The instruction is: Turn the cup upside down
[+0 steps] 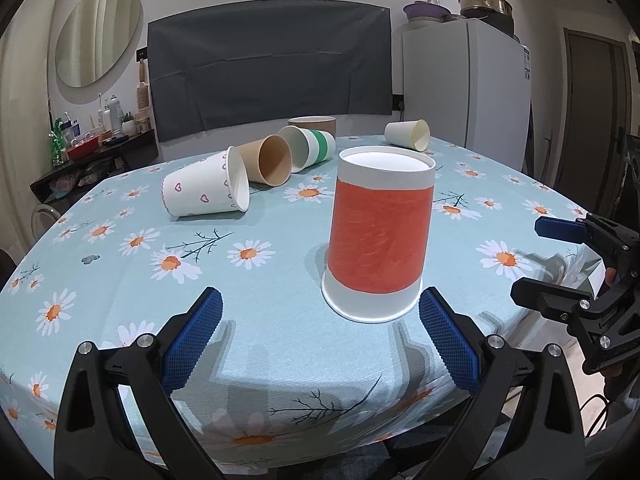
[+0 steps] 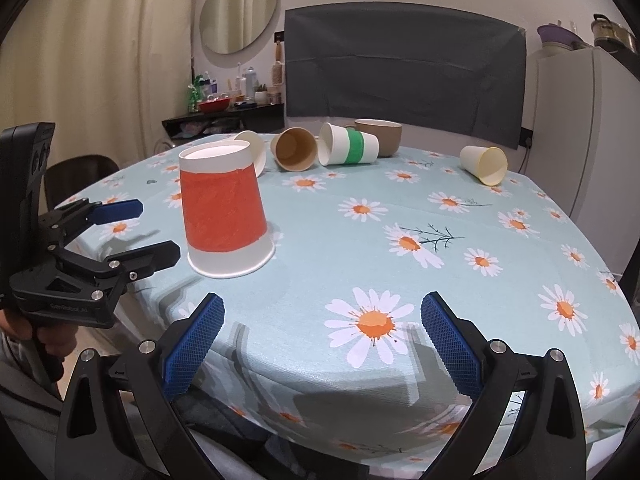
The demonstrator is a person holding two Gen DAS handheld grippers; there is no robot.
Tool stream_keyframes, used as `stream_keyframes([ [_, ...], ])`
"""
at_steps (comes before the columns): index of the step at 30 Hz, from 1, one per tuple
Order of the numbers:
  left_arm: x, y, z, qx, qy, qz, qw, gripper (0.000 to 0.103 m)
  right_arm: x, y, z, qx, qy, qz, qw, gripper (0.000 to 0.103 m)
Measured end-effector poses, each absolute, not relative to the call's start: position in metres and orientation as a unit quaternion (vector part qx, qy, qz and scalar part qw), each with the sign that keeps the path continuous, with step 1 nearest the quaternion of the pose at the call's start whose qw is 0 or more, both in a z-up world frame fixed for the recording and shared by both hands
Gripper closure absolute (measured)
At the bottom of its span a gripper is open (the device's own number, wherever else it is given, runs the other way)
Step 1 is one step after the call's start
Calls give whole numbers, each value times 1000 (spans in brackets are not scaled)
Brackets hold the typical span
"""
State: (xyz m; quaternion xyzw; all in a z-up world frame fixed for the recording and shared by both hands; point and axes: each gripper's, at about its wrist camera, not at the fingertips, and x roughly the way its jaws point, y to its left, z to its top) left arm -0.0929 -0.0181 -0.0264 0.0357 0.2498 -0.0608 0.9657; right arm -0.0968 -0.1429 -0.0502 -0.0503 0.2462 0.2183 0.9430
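Note:
A red-banded white paper cup [image 1: 378,236] stands upside down, mouth on the tablecloth, near the table's front. It also shows in the right wrist view [image 2: 224,216] at the left. My left gripper [image 1: 320,332] is open and empty, just short of the cup, with its right fingertip [image 1: 434,304] close to the cup's rim. My right gripper [image 2: 322,332] is open and empty over the front edge, to the right of the cup. The right gripper shows in the left wrist view [image 1: 544,260], and the left gripper in the right wrist view [image 2: 152,232].
Further back, a heart-print cup [image 1: 206,190], a brown cup [image 1: 270,160], a green-banded cup [image 1: 308,148] and a cream cup [image 1: 408,134] lie on their sides. A brown bowl [image 1: 312,123] stands behind them. The floral tablecloth [image 1: 120,280] drops off at the front edge.

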Motion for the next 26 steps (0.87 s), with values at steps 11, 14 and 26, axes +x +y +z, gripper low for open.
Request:
stream_keyframes([
  [11,-93,-17,-26,33,250,-61,966,6,-95,-143,-53,-52,252,220,941,8],
  [14,-92,-17,-26,34,251,-60,965,6,-95,-144,-54,-57,250,215,942,8],
  [26,-96,-17,-25,34,244,-64,967,6,-96,-144,-55,-57,251,218,941,8],
])
